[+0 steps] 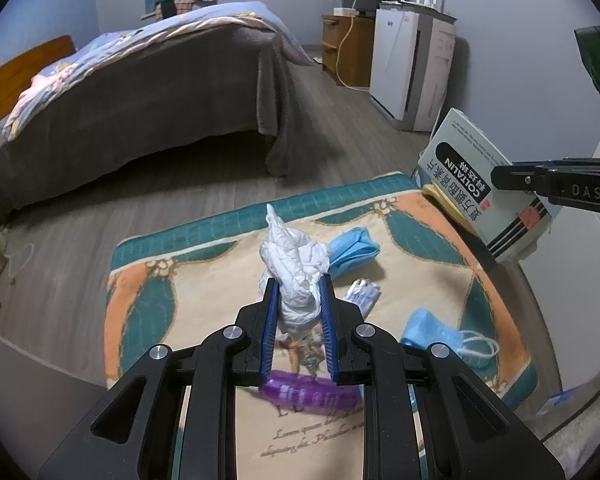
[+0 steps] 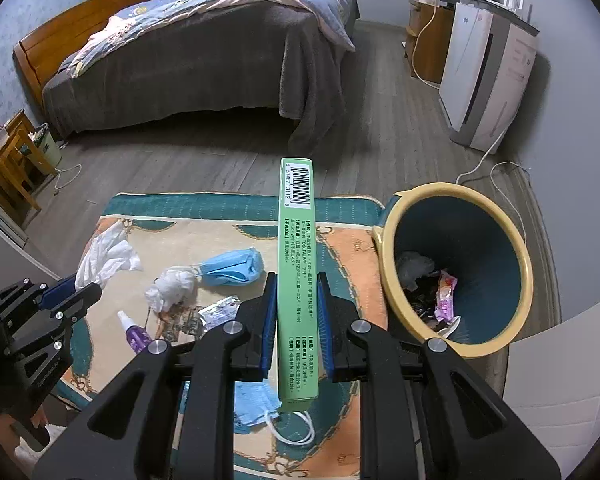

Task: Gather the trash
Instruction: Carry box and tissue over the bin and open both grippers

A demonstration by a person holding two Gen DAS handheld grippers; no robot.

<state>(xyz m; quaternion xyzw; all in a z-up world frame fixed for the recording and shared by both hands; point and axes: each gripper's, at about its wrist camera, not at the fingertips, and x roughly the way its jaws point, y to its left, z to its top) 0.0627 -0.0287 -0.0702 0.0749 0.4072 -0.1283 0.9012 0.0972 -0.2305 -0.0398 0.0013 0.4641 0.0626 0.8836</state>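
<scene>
- Now the left gripper (image 1: 299, 292) has its blue pads clamped on a crumpled white tissue (image 1: 296, 272), which sticks up between the fingers above the rug (image 1: 140, 304).
- Over on the right, the right gripper (image 2: 298, 300) is closed on a green box (image 2: 296, 264), gripping its flat faces so the narrow barcode edge faces the camera and the far end points away.
- From the left wrist view that same box (image 1: 476, 176) shows its pale face with the word COLTALIN, held at the right edge of the scene.
- Just right of the box sits the bin (image 2: 392, 248), yellow rim, dark blue inside, on the floor at the rug's right end; wrappers and scraps lie in its bottom.
- Down on the rug, trash waits: a folded blue mask (image 2: 232, 266) in the middle, a second tissue wad (image 2: 172, 286) touching its left end.
- Nearer, a purple spray bottle (image 2: 134, 332) lies on its side, with a torn printed wrapper (image 2: 180, 320) and a silvery packet (image 2: 220, 308) just right of it.
- Nearest of all, another blue mask (image 2: 256, 404) with white ear loops lies partly under the box.
- Far behind, a bed (image 2: 204, 72) with a grey cover, and a white appliance (image 2: 484, 76) by the right wall.
</scene>
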